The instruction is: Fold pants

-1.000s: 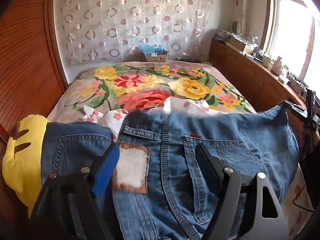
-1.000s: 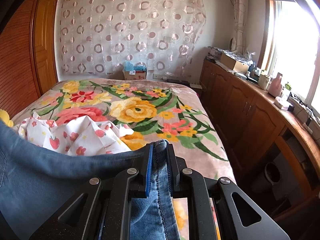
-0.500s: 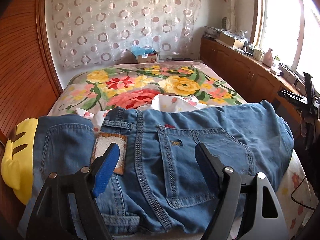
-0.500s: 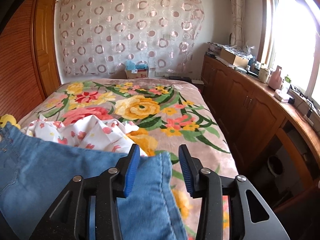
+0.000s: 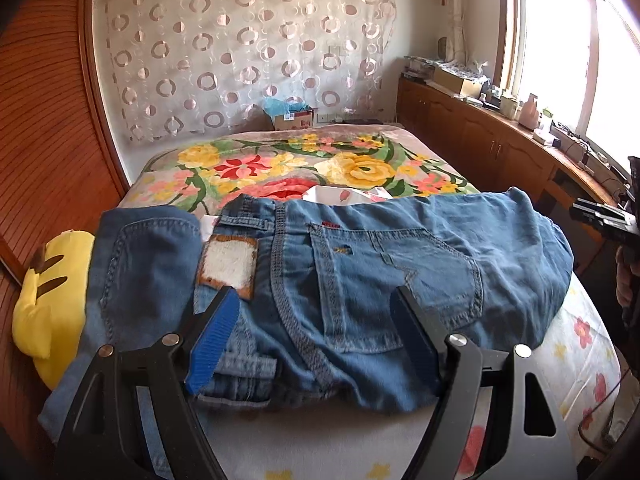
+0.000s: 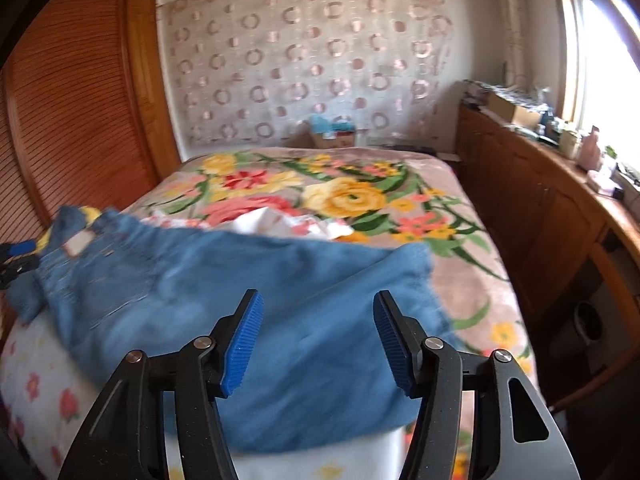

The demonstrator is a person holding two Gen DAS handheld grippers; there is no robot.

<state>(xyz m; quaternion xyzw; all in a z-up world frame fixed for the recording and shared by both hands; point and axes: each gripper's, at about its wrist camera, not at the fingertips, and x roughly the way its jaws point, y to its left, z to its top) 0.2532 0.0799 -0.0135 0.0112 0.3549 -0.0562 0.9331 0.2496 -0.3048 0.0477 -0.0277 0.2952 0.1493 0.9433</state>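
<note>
Partly folded, at a guess: jeans (image 5: 360,280) lying across the near end of the bed (image 5: 304,160), waistband and back pockets up at the left beside a yellow plush toy (image 5: 48,300), the far part doubled over into a rounded bundle at the right. Probably at least one more fold and some smoothing left; edges look uneven, and a floral cloth (image 5: 344,194) sits just behind.

Left claw (image 5: 316,324) tilted down over the waistband area, jaws wide, nothing between them, not touching denim. Right claw (image 6: 318,340) angled down over the folded end, jaws just been opening, now well apart with the denim lying below them, released rather than pinched.
</note>
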